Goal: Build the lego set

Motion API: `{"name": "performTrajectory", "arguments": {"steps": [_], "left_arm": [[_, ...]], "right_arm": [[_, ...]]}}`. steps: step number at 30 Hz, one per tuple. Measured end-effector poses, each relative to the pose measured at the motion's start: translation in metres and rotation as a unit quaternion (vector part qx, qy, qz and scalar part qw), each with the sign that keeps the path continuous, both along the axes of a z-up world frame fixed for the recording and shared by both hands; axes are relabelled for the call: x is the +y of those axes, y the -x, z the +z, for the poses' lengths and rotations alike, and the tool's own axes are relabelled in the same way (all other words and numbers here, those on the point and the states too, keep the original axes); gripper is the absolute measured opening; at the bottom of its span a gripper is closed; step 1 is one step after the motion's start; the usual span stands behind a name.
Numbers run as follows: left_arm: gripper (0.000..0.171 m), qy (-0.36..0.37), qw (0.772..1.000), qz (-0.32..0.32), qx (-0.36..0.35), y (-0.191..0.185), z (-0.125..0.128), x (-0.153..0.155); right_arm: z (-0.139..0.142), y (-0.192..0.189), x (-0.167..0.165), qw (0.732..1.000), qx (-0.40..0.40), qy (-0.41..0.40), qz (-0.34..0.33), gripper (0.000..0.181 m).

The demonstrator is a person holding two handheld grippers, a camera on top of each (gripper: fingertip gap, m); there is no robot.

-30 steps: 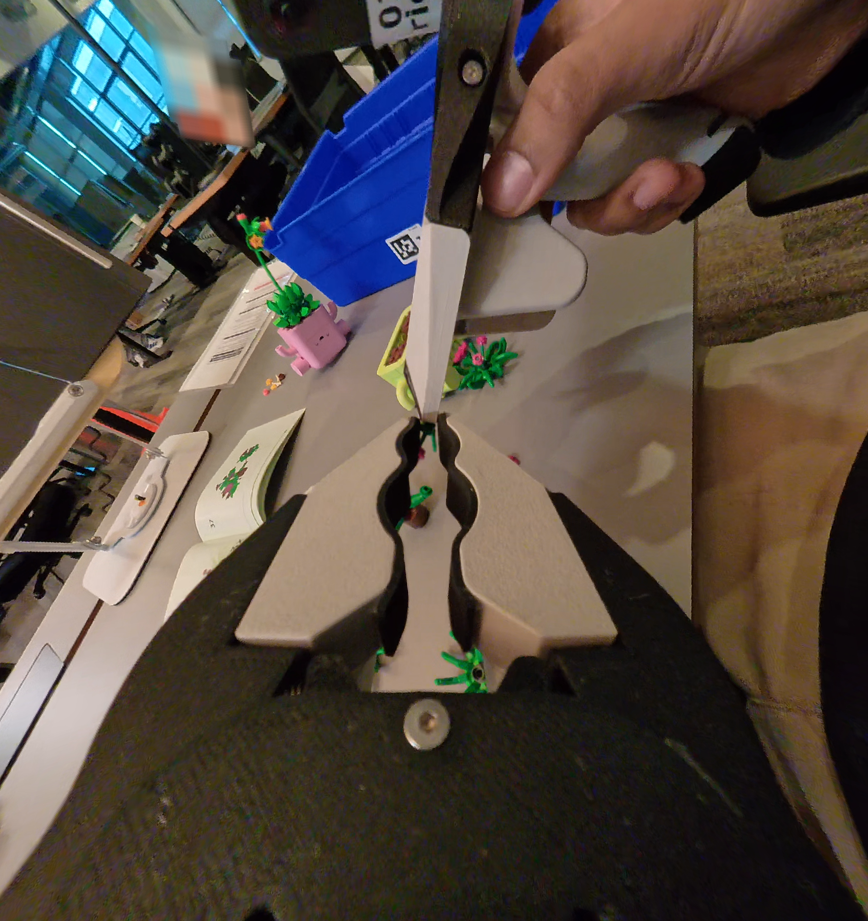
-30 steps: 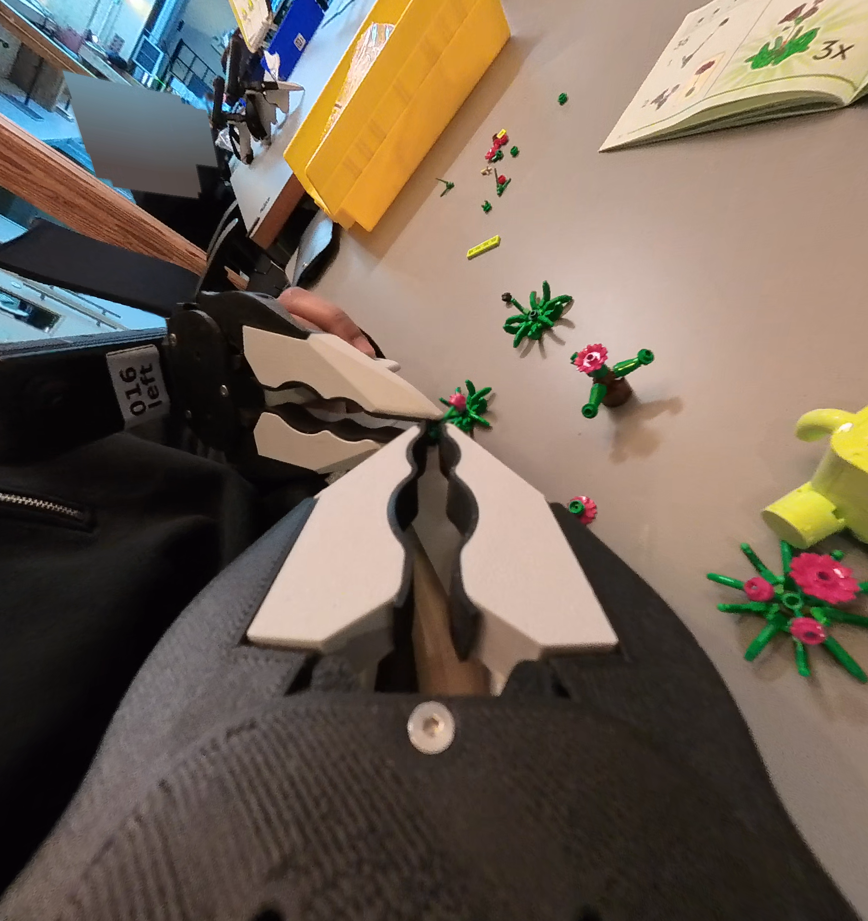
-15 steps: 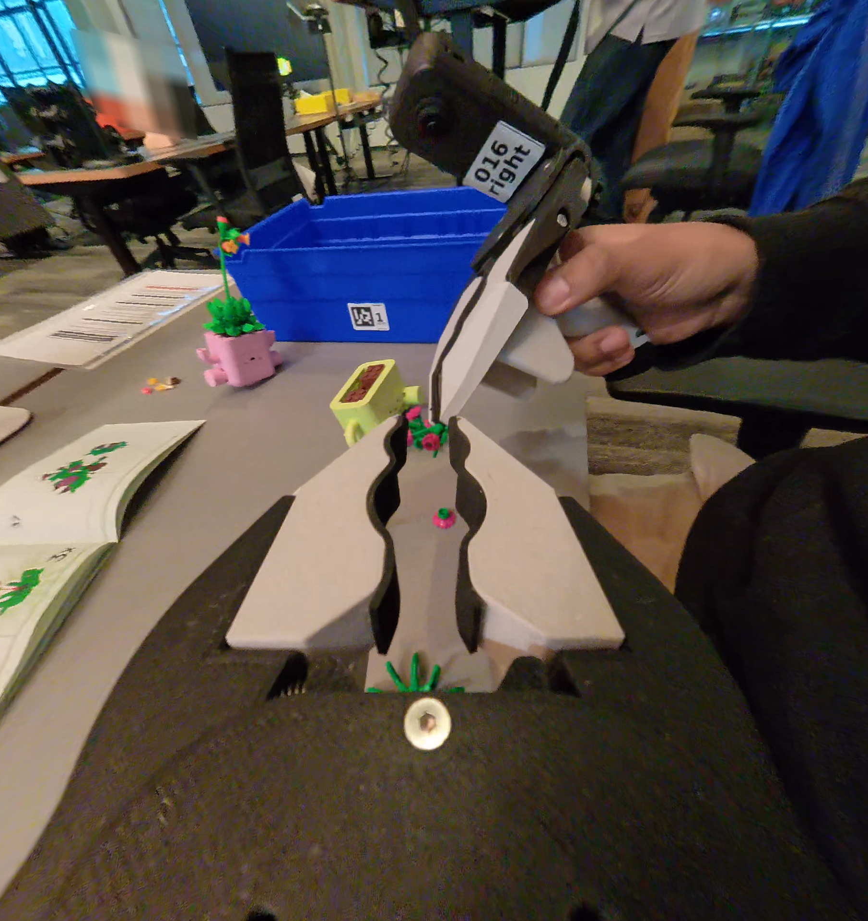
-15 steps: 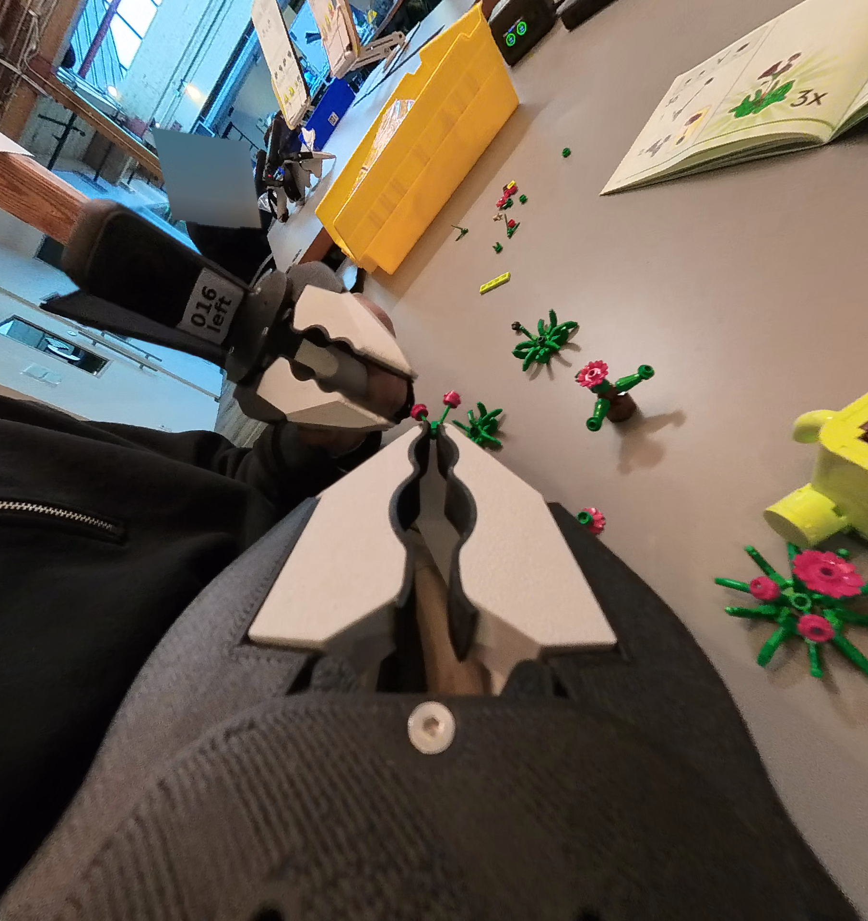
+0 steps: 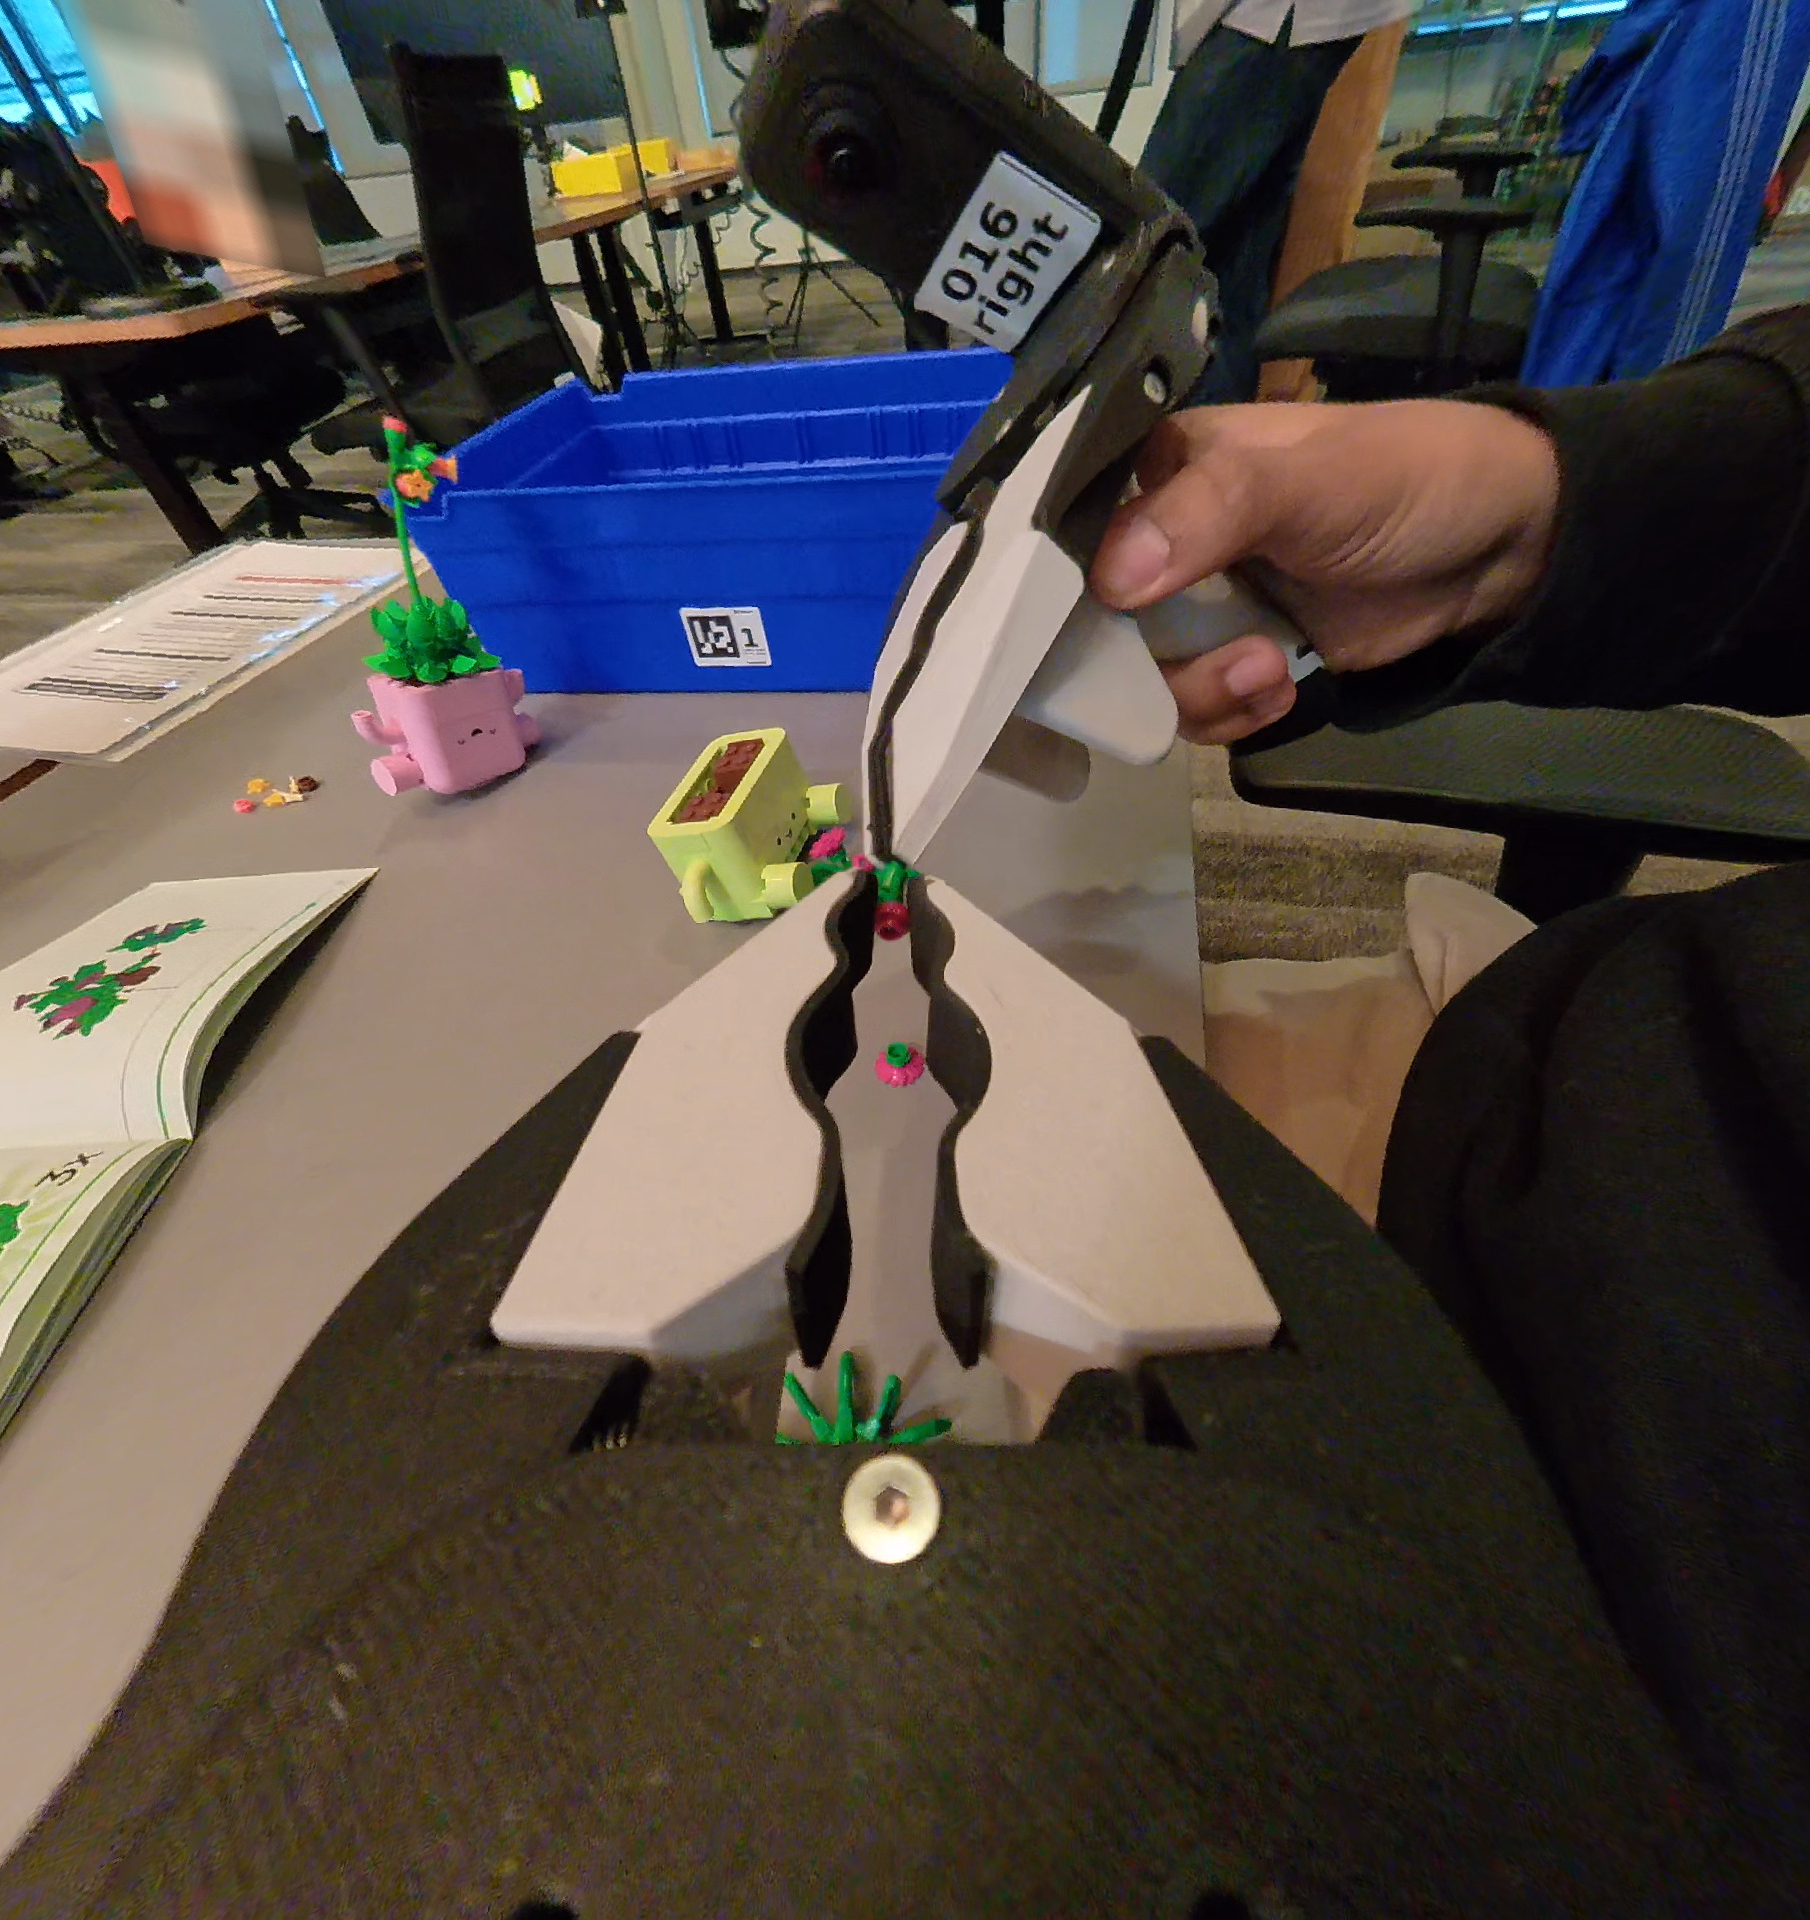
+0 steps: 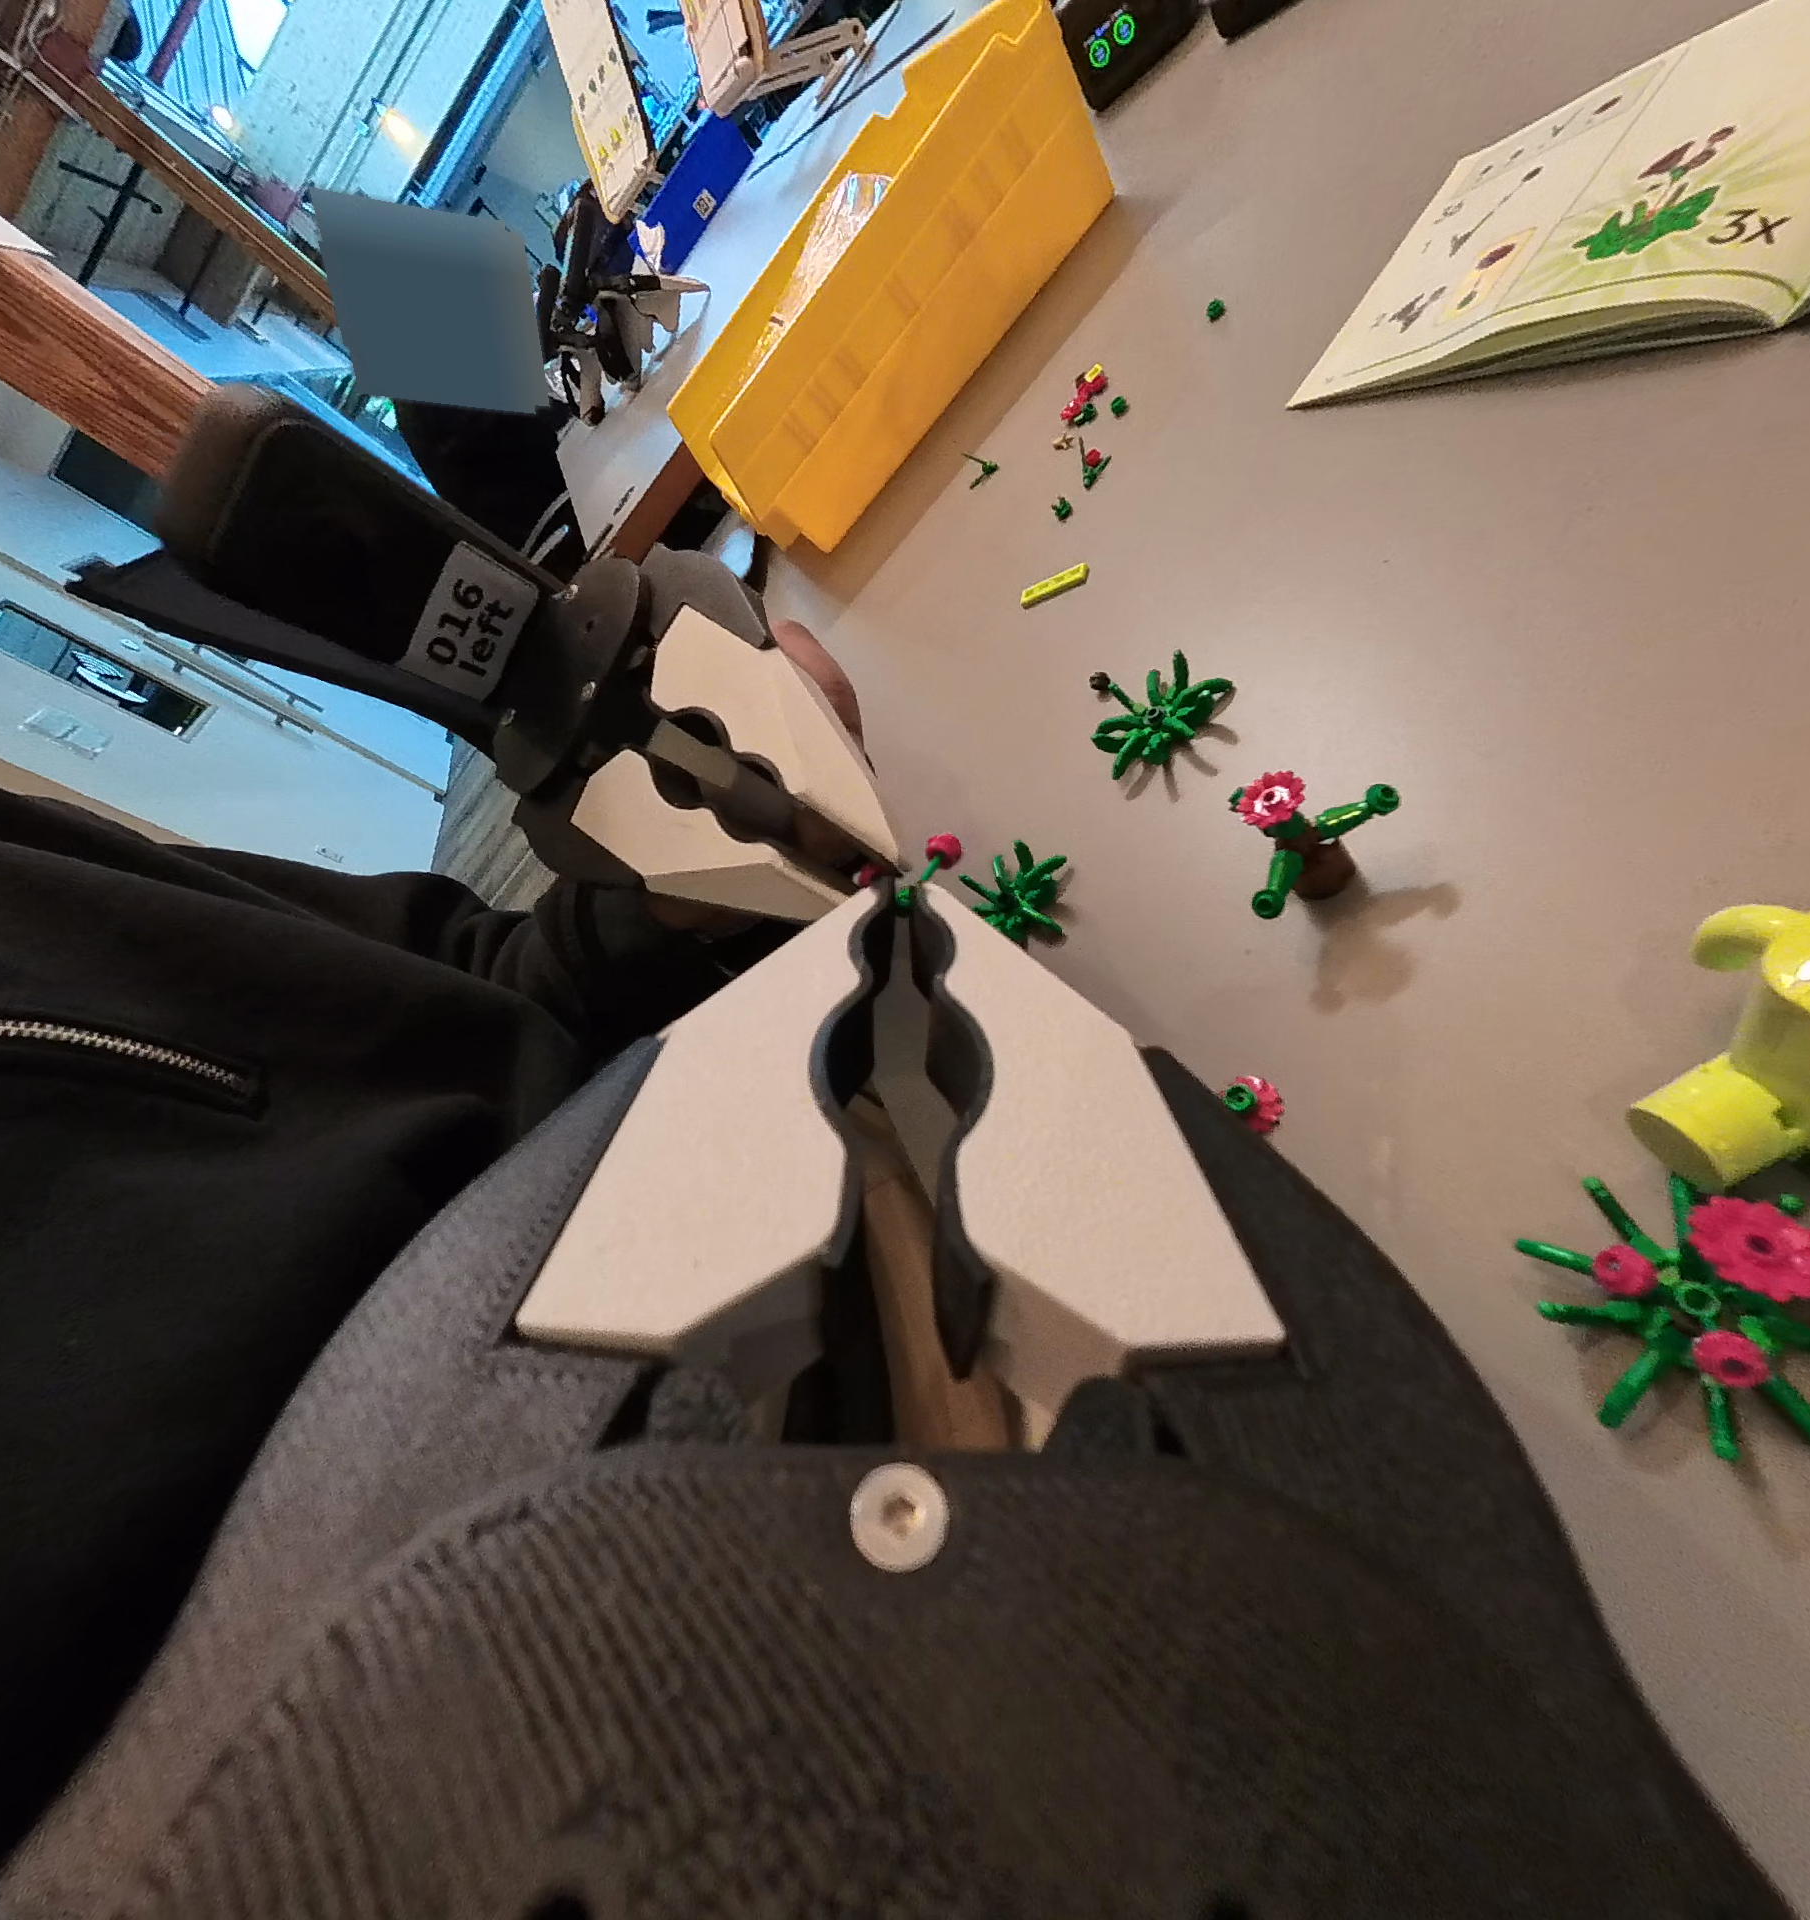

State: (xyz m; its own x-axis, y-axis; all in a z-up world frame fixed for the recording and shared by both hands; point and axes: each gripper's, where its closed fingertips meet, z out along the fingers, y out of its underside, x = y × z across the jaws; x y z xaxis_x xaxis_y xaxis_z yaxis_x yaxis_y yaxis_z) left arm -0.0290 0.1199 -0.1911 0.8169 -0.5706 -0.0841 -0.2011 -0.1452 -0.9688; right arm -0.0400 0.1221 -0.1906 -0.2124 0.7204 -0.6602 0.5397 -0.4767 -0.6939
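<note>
My left gripper and my right gripper meet tip to tip above the grey table. Both are shut on a small green flower stem with pink buds, also seen in the right wrist view. The right gripper comes down from above in a hand. The left gripper reaches in from the left. A lime green pot stands just behind the tips and shows at the right edge of the right wrist view. A loose pink flower lies on the table below the left fingers.
On the table are a blue bin, a pink pot with a plant, an open booklet, a yellow bin, a leaf cluster with pink flowers, a brown base with a flower, green leaves and small loose pieces. The tips of both grippers are at nearly the same place.
The left gripper has turned from tilted to level. The two tips, slightly apart half a second ago, are together again on the stem.
</note>
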Motion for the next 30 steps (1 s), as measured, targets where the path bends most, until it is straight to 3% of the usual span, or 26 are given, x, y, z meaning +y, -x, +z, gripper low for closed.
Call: {"name": "performTrajectory", "arguments": {"steps": [7, 13, 16, 24, 28, 30], "left_arm": [[0.004, -0.009, 1.000, -0.002, -0.018, 0.001, 0.006, -0.002], [0.004, -0.015, 1.000, -0.017, -0.015, -0.004, 0.007, -0.004], [0.004, -0.020, 1.000, -0.022, -0.004, -0.006, 0.006, -0.006], [0.004, -0.027, 0.998, -0.037, -0.030, -0.007, 0.013, -0.009], [0.004, -0.027, 0.993, -0.052, -0.105, -0.005, 0.026, -0.011], [0.004, -0.023, 0.984, -0.063, -0.166, 0.000, 0.035, -0.012]], "right_arm": [[0.006, 0.000, 0.001, 0.999, 0.025, -0.023, 0.001, 0.018], [-0.001, -0.003, -0.002, 0.998, 0.009, -0.061, 0.023, 0.011], [-0.001, -0.004, -0.009, 0.998, 0.006, -0.039, 0.041, 0.004], [0.004, -0.004, -0.010, 0.998, 0.032, 0.024, 0.049, 0.009], [0.013, -0.006, -0.009, 0.995, 0.074, 0.018, 0.056, 0.021], [0.024, -0.008, -0.005, 0.990, 0.125, -0.035, 0.055, 0.025]]}}
